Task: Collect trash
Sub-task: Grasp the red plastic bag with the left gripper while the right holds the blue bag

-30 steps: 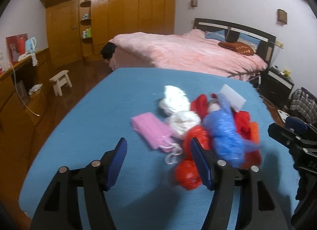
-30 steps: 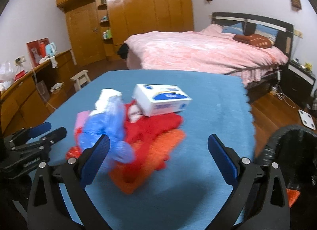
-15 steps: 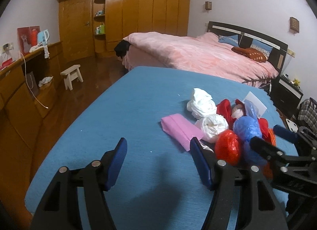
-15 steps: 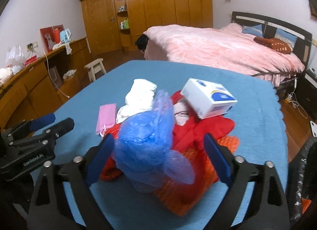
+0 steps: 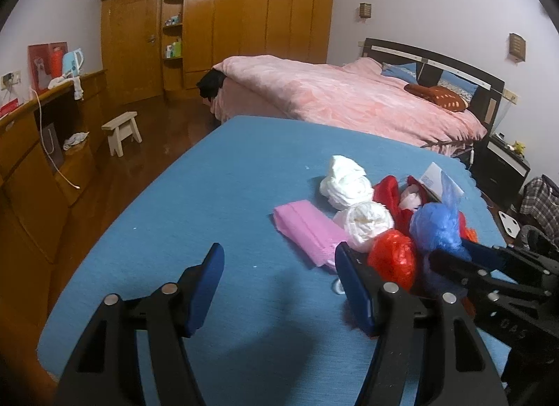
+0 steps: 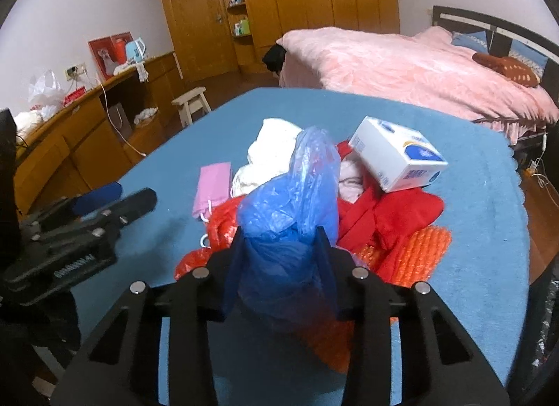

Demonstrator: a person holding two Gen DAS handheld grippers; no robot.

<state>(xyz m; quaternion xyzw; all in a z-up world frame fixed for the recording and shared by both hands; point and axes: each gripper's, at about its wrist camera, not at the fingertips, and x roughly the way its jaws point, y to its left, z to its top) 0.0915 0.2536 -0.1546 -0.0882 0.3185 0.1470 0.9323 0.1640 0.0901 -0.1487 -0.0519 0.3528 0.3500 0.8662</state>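
- Right tongs [image 6: 281,248] are clamped on the blue plastic bag [image 6: 290,210], one pad on each side of its bunched lower part, its loose top flopping up just ahead of the tips.
- Left tongs [image 5: 279,280] hang wide apart with nothing between them, low over the blue surface [image 5: 195,196], bare cloth under the gap.
- The step in hand, I'd say, is lifting this bag clear of the pile. The film is thin and slippery, so the squeeze should stay firm and the lift go straight up, not dragging sideways.
- Watch the snag risk: the bag sits touching the red plastic ball [image 5: 393,261] and the red cloth [image 6: 391,217], and either may ride up with it.
- Just beyond the right tongs, a white box [image 6: 396,158] leans tilted on the red cloth; a rough pull could tip it.
- To the right of the right tongs lies orange bubble wrap [image 6: 419,252], partly under the red cloth.
- From the left tongs, the pile is ahead and to the right: a pink packet [image 5: 307,231] nearest the right finger, then two white wads [image 5: 349,186] beyond it.
- A dark bin liner shows at the far right edge of the right wrist view; whether it is the drop spot I can't confirm.
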